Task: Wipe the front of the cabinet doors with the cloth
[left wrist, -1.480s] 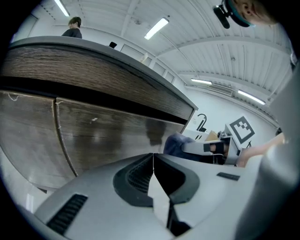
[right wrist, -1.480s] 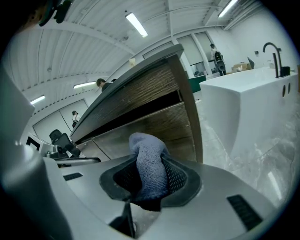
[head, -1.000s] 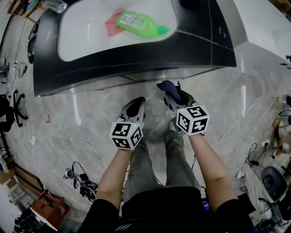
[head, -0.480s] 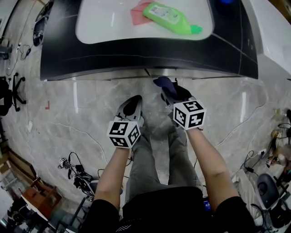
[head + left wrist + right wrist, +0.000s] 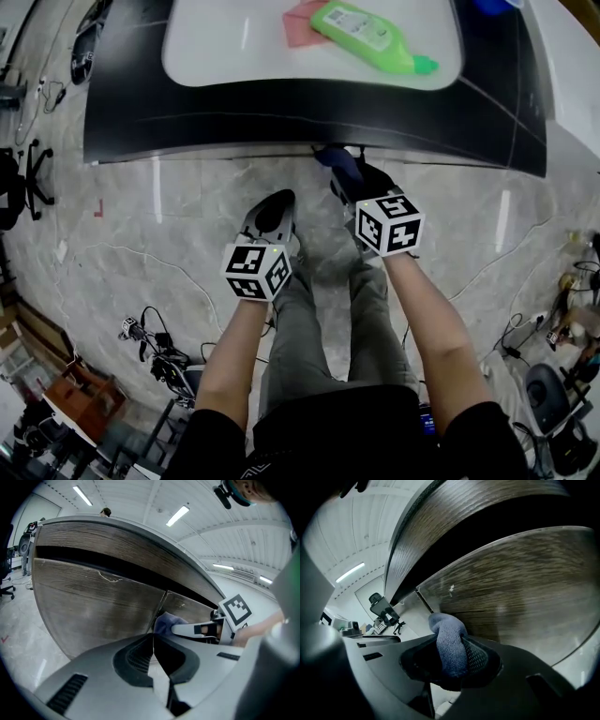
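The wood-grain cabinet doors [image 5: 93,606] fill the left gripper view, with a vertical seam [image 5: 161,605] between two of them. My right gripper [image 5: 339,178] is shut on a blue cloth [image 5: 336,161], which sits at the cabinet's lower front edge near that seam. In the right gripper view the cloth [image 5: 449,641] bulges out between the jaws, right in front of the door [image 5: 515,588]. My left gripper [image 5: 277,201] hangs to the left and a little back from the cabinet, jaws shut with nothing in them [image 5: 153,635]. It sees the cloth [image 5: 165,621] and the right gripper [image 5: 201,629].
On the white countertop [image 5: 216,47] above the doors lie a green bottle [image 5: 373,36] and a red cloth [image 5: 302,24]. The floor is grey marble [image 5: 141,244]. Cables [image 5: 155,352] lie at the left, an office chair [image 5: 19,187] further left.
Both grippers have moved a little toward the cabinet. The blue cloth now reaches the cabinet's front edge. The left gripper stays shut and empty.
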Tool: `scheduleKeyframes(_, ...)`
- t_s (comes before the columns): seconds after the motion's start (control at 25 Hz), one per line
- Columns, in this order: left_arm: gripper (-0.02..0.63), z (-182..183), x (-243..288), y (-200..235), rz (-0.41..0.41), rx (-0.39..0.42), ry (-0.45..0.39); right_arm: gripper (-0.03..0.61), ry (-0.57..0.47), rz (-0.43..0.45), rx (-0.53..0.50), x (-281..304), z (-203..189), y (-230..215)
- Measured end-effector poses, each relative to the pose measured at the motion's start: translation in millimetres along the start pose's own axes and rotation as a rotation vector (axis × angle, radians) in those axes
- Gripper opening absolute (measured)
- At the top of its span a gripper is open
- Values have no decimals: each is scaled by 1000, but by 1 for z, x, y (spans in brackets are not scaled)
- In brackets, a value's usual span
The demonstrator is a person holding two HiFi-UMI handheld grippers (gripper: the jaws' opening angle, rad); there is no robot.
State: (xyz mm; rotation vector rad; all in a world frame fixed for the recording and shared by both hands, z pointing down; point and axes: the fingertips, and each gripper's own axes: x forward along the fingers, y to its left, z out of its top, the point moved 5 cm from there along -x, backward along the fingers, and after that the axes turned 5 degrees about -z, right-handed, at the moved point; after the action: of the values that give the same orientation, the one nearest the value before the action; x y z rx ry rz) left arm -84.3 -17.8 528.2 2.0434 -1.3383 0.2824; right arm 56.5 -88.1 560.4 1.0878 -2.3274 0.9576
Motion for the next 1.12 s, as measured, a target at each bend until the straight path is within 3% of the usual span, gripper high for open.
scheduleKeyframes(0.44,11,-5,38,-43,-72,46,52,120,-43,-84,41,-43,-2,-59)
scheduleKeyframes(1.12,11,-27,111,-149,-201,111,101,120,-141,-290,157,-147,-13,-206)
